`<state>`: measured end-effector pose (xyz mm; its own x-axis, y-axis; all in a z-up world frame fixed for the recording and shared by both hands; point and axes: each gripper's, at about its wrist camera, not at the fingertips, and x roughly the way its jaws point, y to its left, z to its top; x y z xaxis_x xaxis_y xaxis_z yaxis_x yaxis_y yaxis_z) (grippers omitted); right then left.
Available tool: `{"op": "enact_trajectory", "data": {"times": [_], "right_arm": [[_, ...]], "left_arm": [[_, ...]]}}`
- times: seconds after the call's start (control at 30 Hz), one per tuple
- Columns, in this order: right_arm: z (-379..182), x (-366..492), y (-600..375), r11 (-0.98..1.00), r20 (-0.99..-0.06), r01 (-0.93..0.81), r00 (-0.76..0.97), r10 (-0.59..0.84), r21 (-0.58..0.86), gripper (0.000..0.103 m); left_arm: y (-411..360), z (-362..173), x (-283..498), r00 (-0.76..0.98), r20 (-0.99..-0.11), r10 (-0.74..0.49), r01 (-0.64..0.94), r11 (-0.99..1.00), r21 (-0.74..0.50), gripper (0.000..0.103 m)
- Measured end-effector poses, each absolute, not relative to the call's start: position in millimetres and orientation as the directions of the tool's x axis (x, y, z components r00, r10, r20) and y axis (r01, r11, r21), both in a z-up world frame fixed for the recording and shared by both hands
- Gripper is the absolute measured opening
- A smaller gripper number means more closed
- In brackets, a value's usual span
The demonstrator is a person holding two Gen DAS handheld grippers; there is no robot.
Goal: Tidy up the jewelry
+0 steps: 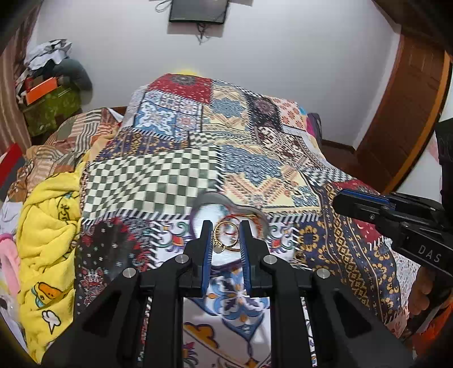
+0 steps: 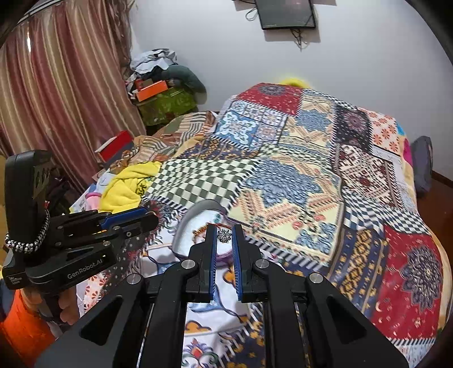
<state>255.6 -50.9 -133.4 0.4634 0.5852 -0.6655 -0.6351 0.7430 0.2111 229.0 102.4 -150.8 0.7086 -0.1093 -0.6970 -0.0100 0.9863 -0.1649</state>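
Two claws are up over the patchwork bedspread (image 1: 158, 175). My left gripper (image 1: 225, 236) pinches a thin gold ring with a small charm (image 1: 225, 237) between its blue pads. My right gripper (image 2: 224, 236) is clamped on a small silver flower-shaped stud (image 2: 224, 235). Just beyond both tips lies a grey heart-shaped tray (image 1: 209, 198).

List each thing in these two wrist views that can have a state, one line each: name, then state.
left gripper: shut on the gold ring
gold ring: held between the fingertips, above the tray
right gripper: shut on the silver flower piece
silver flower piece: pinched at the fingertips
grey tray: lying on the quilt
wall screen: dark
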Motion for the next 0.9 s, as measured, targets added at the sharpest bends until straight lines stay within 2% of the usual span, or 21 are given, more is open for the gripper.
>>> {"op": "enact_trajectory", "data": {"times": [0.3,0.9], "right_arm": [[-154.9,270.7,-19.1,0.723,-0.697,-0.655,0.412,0.587,0.221,0.009],[-195.2,295.0,-3.7,0.72,-0.781,-0.669,0.346,0.52,0.183,0.009]], "left_arm": [[122.5,-156.1,233.7,0.708,-0.693,-0.137,-0.027,0.975,-0.22,0.017],[111.9,-193.5,278.6,0.644,-0.746,-0.167,0.006,0.977,-0.213,0.017]]}}
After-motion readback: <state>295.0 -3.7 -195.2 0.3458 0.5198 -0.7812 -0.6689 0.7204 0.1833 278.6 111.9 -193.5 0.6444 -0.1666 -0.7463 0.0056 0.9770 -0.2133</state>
